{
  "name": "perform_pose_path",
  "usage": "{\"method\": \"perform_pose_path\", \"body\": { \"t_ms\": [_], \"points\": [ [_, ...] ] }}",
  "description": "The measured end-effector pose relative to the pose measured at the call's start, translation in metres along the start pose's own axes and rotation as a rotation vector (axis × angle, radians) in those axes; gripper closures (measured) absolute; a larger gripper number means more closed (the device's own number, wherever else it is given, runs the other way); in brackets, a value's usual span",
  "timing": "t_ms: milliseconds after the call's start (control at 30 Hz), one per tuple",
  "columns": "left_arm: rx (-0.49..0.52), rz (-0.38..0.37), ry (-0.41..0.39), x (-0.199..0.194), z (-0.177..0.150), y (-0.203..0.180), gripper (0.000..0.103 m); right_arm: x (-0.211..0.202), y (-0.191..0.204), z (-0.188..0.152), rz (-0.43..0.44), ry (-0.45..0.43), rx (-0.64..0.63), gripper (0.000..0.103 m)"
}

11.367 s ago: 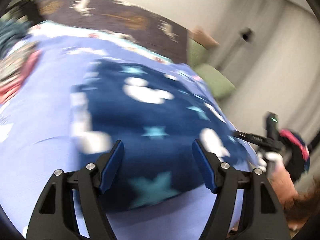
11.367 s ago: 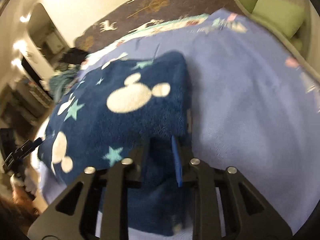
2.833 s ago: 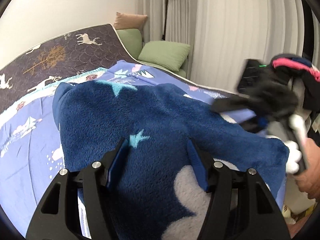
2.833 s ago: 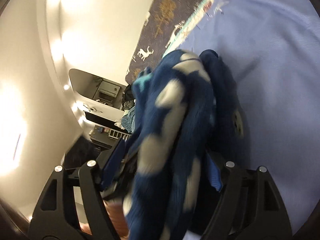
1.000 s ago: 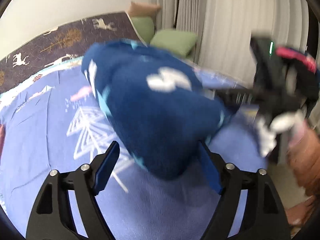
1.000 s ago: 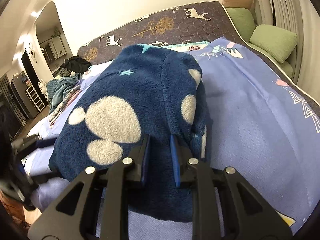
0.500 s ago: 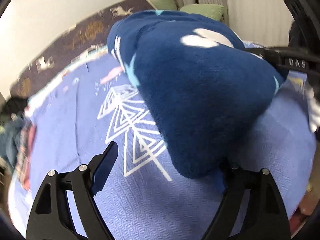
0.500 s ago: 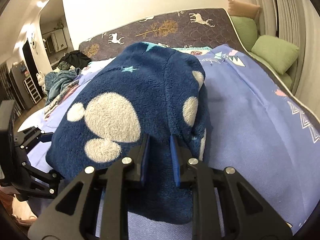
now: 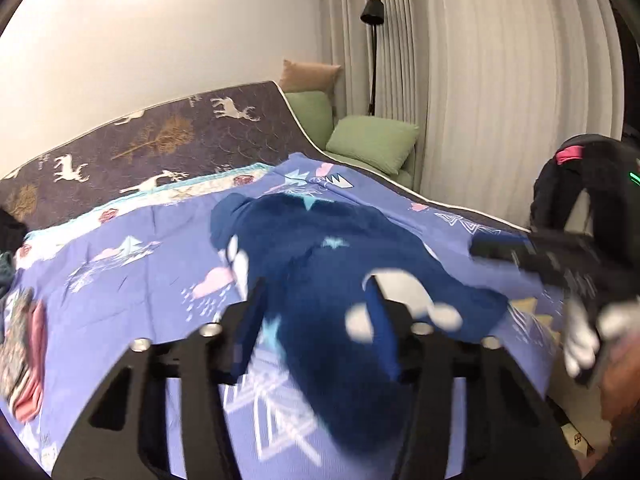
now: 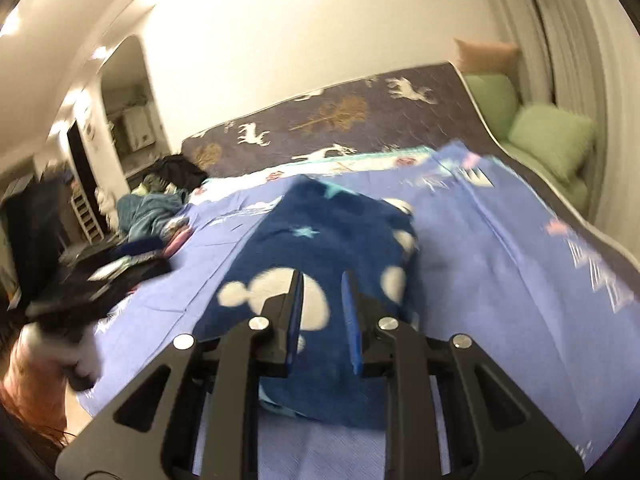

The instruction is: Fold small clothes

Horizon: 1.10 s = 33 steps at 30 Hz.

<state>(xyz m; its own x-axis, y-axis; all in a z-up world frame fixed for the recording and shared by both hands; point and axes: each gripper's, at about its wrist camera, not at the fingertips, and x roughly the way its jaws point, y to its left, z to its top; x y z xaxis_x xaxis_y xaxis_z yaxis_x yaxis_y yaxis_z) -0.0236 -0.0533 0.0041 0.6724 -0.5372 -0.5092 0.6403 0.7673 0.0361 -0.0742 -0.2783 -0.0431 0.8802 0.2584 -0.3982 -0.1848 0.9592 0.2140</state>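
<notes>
The folded navy fleece garment (image 9: 320,264) lies on the blue bedsheet (image 9: 120,288). The left gripper (image 9: 316,312) is spread wide above it; the right gripper (image 10: 322,308) stands narrowly parted, holding nothing. No writing is readable.

No text, label, brand name or number can be read in either view. The navy fleece garment (image 9: 332,264) carries only white mouse-head shapes and pale teal stars, the lilac bedsheet (image 9: 120,280) beneath it only drawn triangles and clouds, and the dark purple mattress cover (image 10: 360,120) beyond the garment only white deer and golden trees, none of them letters. A small green light (image 9: 633,178) glows on the black device right of the garment, without any legible marking.
</notes>
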Motion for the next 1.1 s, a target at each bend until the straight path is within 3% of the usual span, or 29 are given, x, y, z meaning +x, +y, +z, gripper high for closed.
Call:
{"method": "perform_pose_path", "body": {
  "t_ms": [67, 100, 133, 200, 300, 467, 533, 600, 633, 667, 700, 767, 833, 900, 967, 1033, 1067, 1100],
  "points": [
    [0.016, -0.011, 0.162, 0.059, -0.009, -0.001, 0.058, 0.025, 0.001, -0.011, -0.04, 0.102, -0.009, 0.083],
    [0.029, -0.002, 0.195, 0.076, -0.02, -0.006, 0.057, 0.046, -0.004, -0.025, -0.062, 0.191, 0.007, 0.083],
    [0.045, 0.002, 0.174, 0.086, -0.032, -0.01, 0.057, 0.06, -0.01, -0.037, -0.06, 0.238, 0.02, 0.085],
    [0.043, 0.019, 0.146, 0.081, -0.035, -0.014, 0.057, 0.062, -0.02, -0.057, -0.03, 0.176, 0.035, 0.085],
    [0.09, 0.051, 0.162, 0.077, -0.032, -0.018, 0.057, 0.056, -0.01, -0.052, -0.054, 0.198, 0.002, 0.083],
    [0.013, -0.028, 0.175, 0.081, -0.027, 0.002, 0.057, 0.055, -0.001, -0.046, -0.067, 0.214, -0.029, 0.08],
    [0.002, -0.035, 0.169, 0.082, -0.029, 0.006, 0.057, 0.052, -0.005, -0.041, -0.028, 0.187, 0.023, 0.072],
    [0.007, -0.039, 0.168, 0.083, -0.028, 0.006, 0.057, 0.047, -0.02, -0.036, 0.042, 0.097, 0.132, 0.039],
    [0.004, -0.043, 0.168, 0.082, -0.027, 0.008, 0.057, 0.042, -0.024, -0.034, 0.061, 0.043, 0.185, 0.037],
    [-0.007, -0.05, 0.165, 0.08, -0.025, 0.009, 0.057, 0.037, -0.026, -0.03, 0.058, 0.013, 0.214, 0.044],
    [-0.038, -0.071, 0.15, 0.073, -0.021, 0.014, 0.058, 0.035, -0.025, -0.023, 0.058, 0.013, 0.211, 0.062],
    [-0.097, -0.111, 0.111, 0.063, -0.009, 0.023, 0.058, 0.027, -0.02, 0.0, 0.001, 0.005, 0.149, 0.072],
    [-0.144, -0.143, 0.019, 0.051, 0.009, 0.035, 0.058, 0.022, -0.014, 0.017, -0.012, -0.026, 0.086, 0.075],
    [-0.154, -0.152, -0.017, 0.054, 0.026, 0.04, 0.062, 0.027, -0.007, 0.028, -0.005, -0.011, 0.04, 0.076],
    [-0.174, -0.171, 0.033, 0.078, 0.032, 0.046, 0.063, 0.05, -0.005, 0.03, -0.013, 0.079, 0.054, 0.076],
    [-0.141, -0.114, 0.195, 0.13, 0.015, 0.046, 0.065, 0.092, -0.015, 0.014, -0.031, 0.266, 0.1, 0.074],
    [-0.113, -0.096, 0.217, 0.148, 0.004, 0.045, 0.065, 0.114, -0.022, -0.003, -0.023, 0.31, 0.1, 0.075],
    [-0.086, -0.093, 0.167, 0.156, -0.009, 0.042, 0.065, 0.12, -0.023, -0.011, -0.037, 0.277, 0.059, 0.075]
  ]
}}
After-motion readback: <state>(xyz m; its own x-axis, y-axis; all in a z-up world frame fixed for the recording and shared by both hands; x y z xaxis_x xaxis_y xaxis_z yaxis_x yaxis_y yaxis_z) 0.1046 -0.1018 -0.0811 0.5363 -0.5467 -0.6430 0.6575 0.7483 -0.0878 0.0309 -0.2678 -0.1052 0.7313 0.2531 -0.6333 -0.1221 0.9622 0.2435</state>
